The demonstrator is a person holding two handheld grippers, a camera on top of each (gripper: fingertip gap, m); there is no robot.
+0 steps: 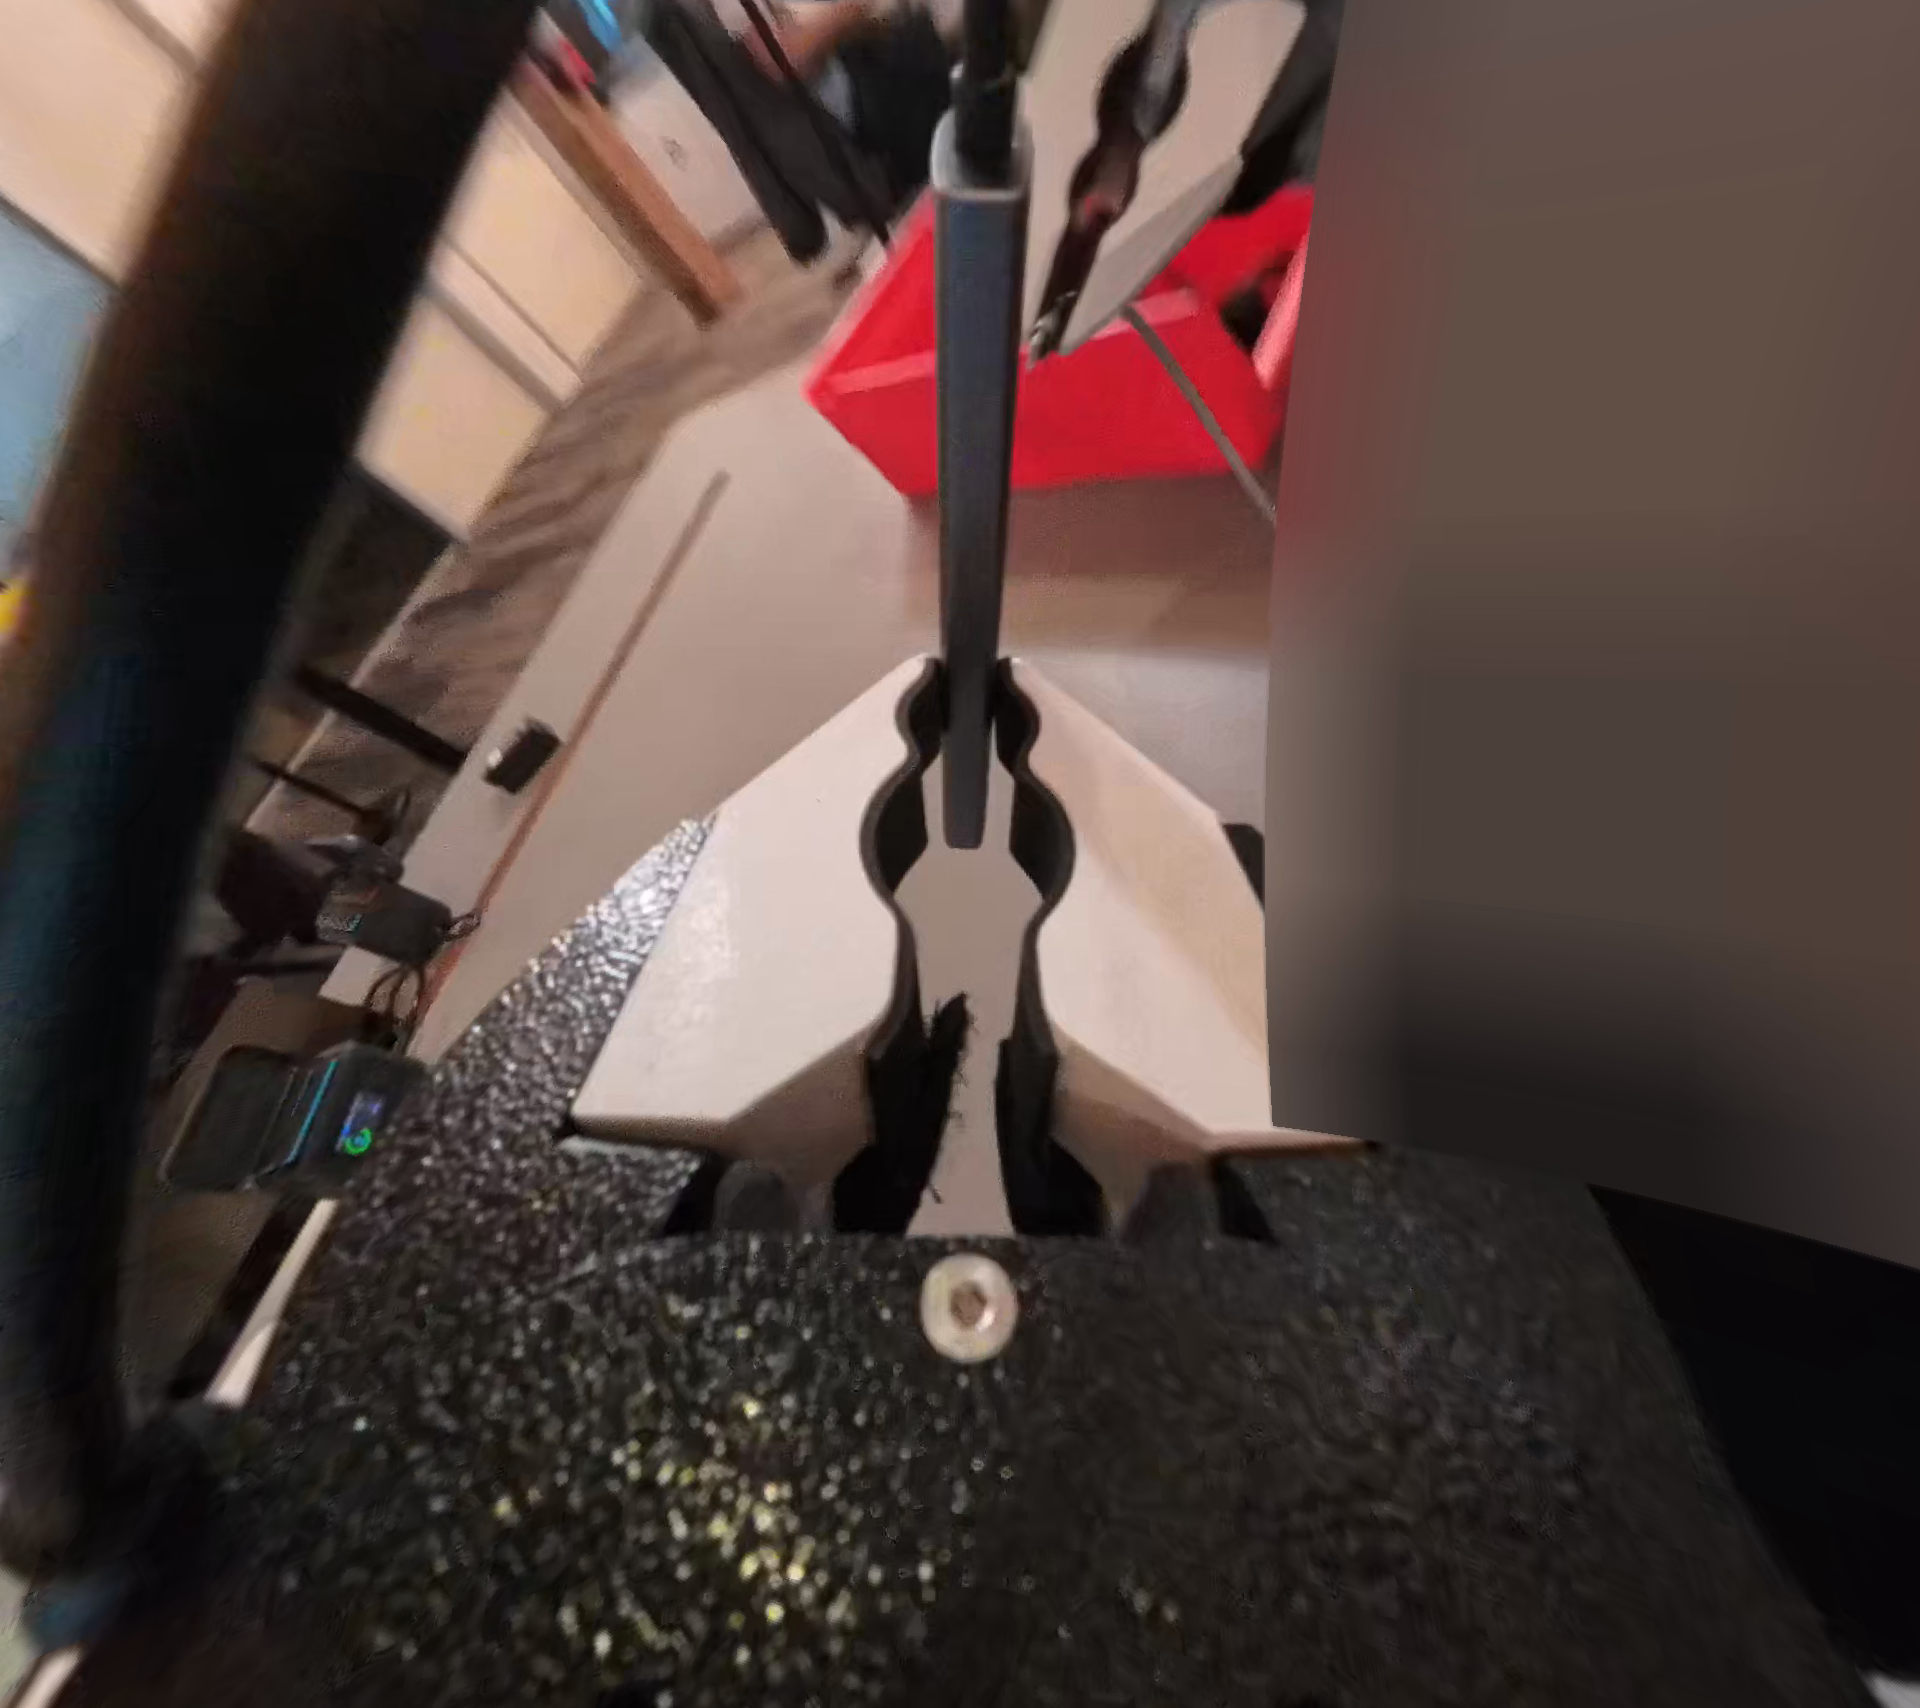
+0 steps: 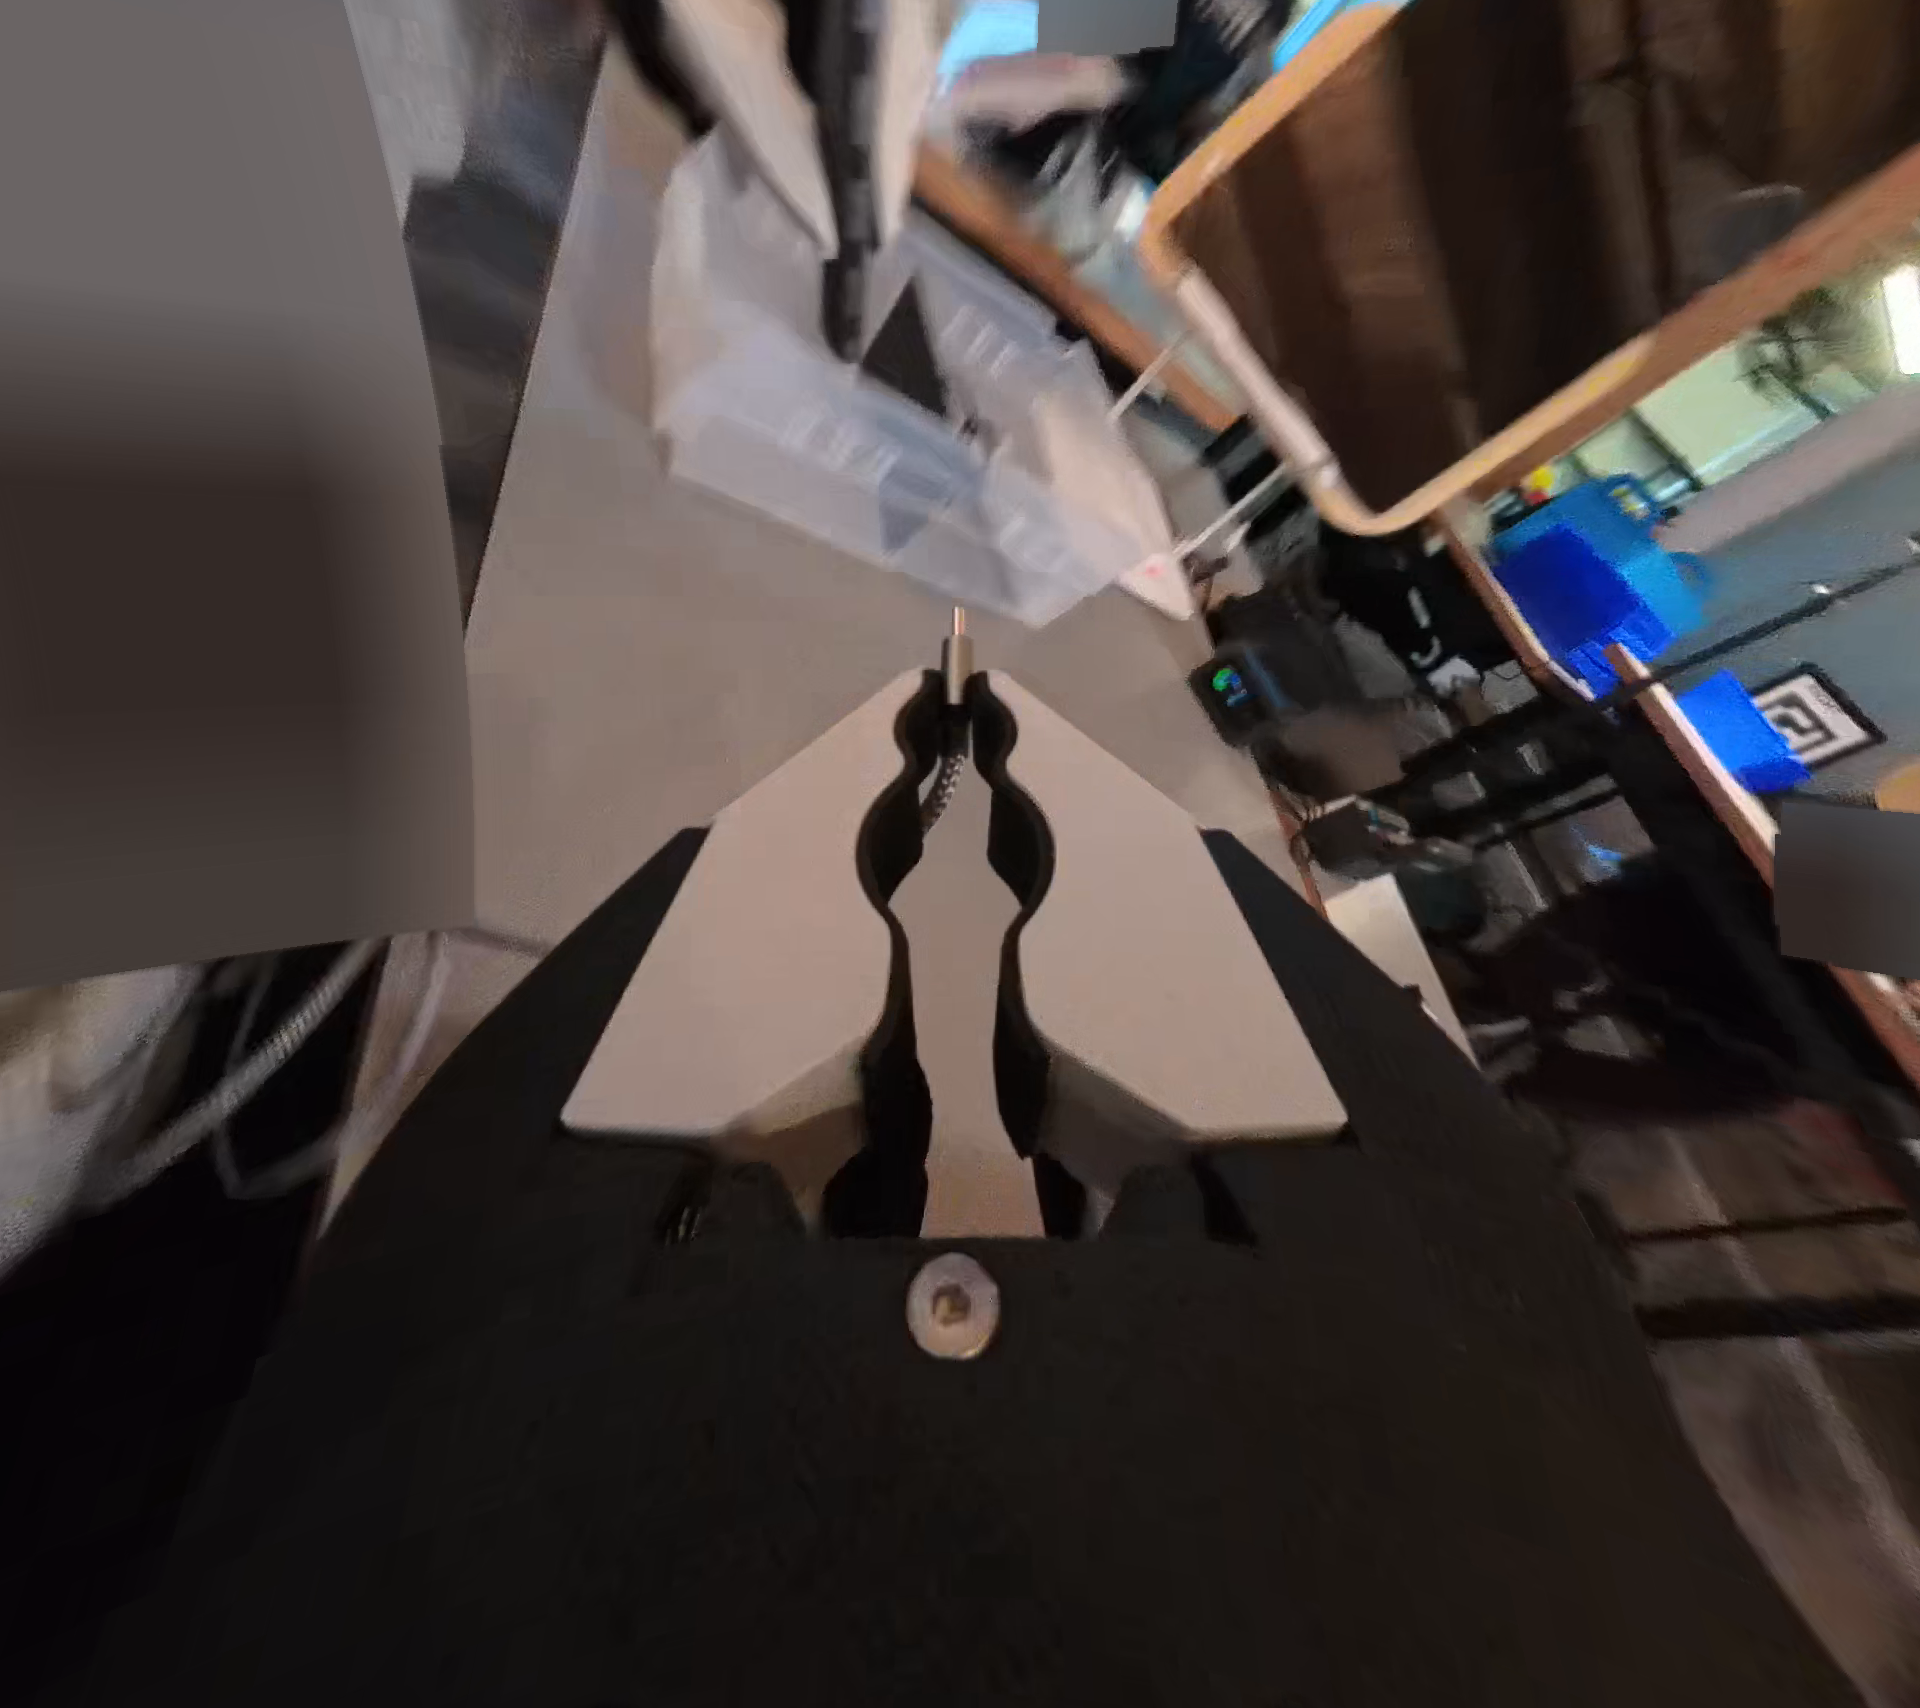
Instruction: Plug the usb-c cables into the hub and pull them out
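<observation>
Left gripper (image 1: pixel 968 671) clamps the slim grey hub (image 1: pixel 974 453) edge-on above the table (image 1: pixel 790 578). Right gripper (image 2: pixel 958 682), just beside the hub's far end, pinches a cable plug (image 2: pixel 956 656).

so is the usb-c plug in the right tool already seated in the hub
No, the usb-c plug sticks out bare beyond the right tool, its metal tip in open air.

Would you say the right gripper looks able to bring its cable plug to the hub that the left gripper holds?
Probably yes. The left gripper clamps the hub edge-on, and the right gripper, shut on the cable plug, sits beside the hub's far end with nothing between them. Whether a port faces it cannot be told.
</observation>
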